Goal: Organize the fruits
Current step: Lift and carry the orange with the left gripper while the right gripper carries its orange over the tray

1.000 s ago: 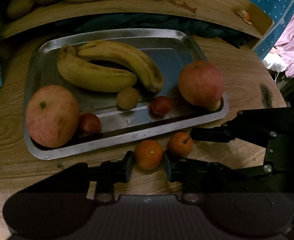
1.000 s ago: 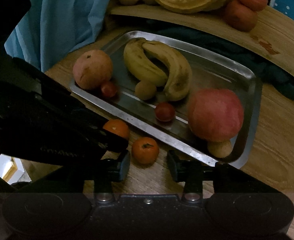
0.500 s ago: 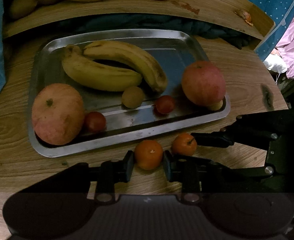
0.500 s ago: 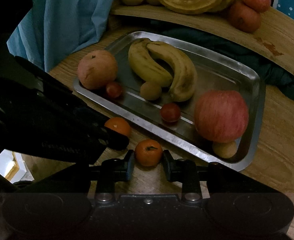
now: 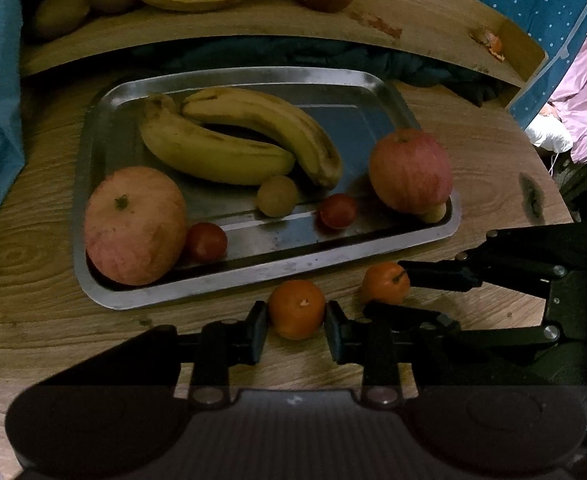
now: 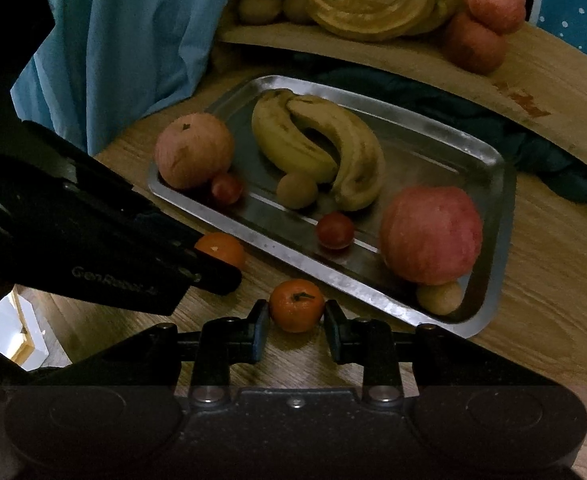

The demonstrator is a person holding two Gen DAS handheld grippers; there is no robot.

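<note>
A steel tray (image 5: 253, 276) (image 6: 505, 208) on the wooden table holds two bananas (image 5: 229, 156), two apples (image 5: 133, 224) (image 5: 411, 172), two cherry tomatoes (image 5: 206, 242) and small yellowish fruits (image 5: 277, 196). Two mandarins sit just in front of the tray's near rim. My left gripper (image 5: 295, 322) is shut on the left mandarin (image 5: 296, 306), its pads touching both sides. My right gripper (image 6: 296, 322) is shut on the right mandarin (image 6: 296, 308). In the left wrist view, the right gripper (image 5: 387, 290) shows around that second mandarin (image 5: 385, 289). I cannot tell whether either mandarin is off the table.
Behind the tray a raised wooden shelf (image 5: 413, 20) carries squash pieces (image 6: 373, 12), red fruits (image 6: 477, 44) and small brown ones. A blue cloth (image 6: 133, 40) hangs at the left and a dark cloth (image 5: 293, 54) lies between shelf and tray. The table edge curves away at the right.
Both grippers went from open around the mandarins to shut on them. The right gripper came forward to its mandarin first. The tray fruit has not moved.
</note>
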